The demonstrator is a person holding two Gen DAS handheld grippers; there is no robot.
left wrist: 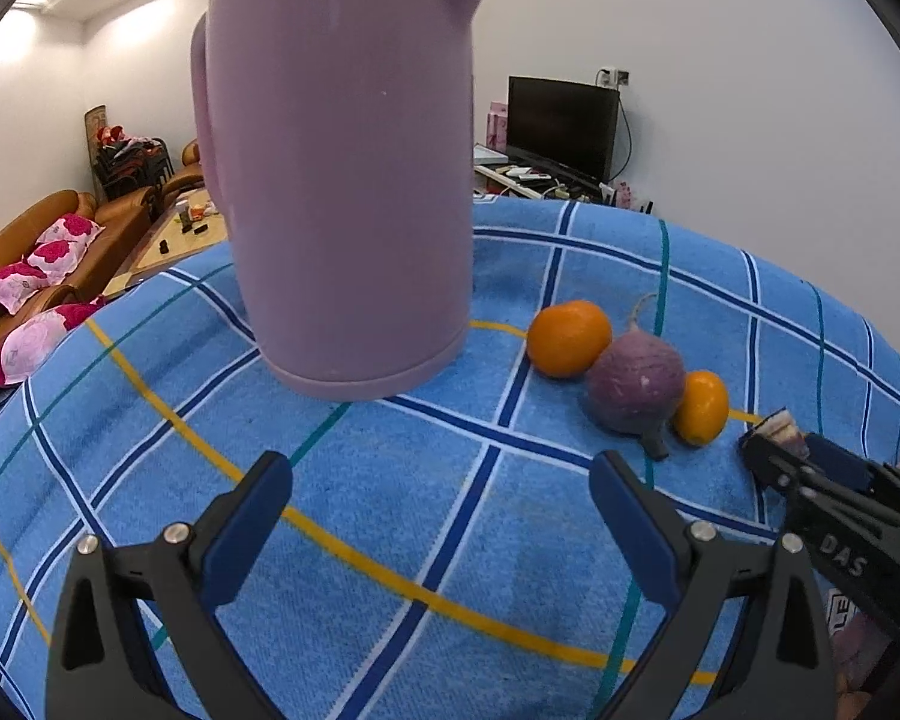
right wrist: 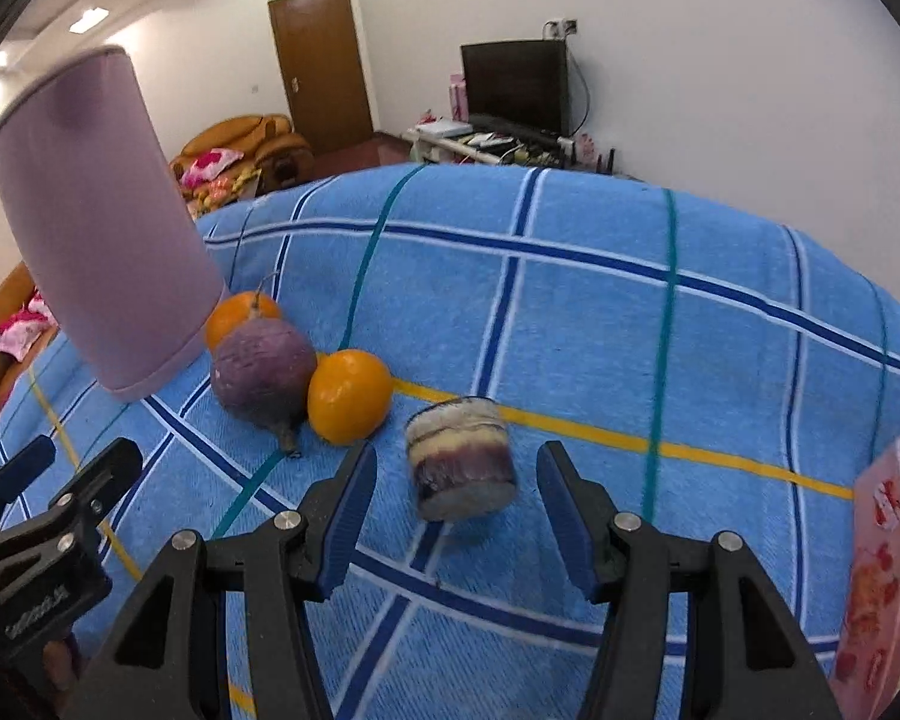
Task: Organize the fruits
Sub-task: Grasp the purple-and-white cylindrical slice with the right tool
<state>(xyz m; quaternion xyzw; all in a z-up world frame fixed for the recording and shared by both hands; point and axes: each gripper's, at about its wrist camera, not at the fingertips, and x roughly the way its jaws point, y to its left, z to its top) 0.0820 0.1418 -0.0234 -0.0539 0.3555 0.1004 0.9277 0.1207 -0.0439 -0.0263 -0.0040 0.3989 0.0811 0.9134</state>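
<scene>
Grouping underway | two round oranges (right wrist: 348, 396) and purple round turnip (right wrist: 263, 375) clustered beside lilac plastic kettle (left wrist: 336, 168) | striped purple-white cut chunk (right wrist: 461, 459) apart on blue checked desk cloth (right wrist: 570, 312) | right claw (right wrist: 456, 510) open, straddling chunk, not gripping | left claw (left wrist: 441, 531) open, empty

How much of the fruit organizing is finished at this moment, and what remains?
Two oranges and a purple root vegetable already sit clustered beside the lilac kettle. In hand: nothing yet; the right gripper is open around the striped cut piece, pads not touching. The left gripper is open over bare blue cloth. Left: grasping and placing that piece.
</scene>
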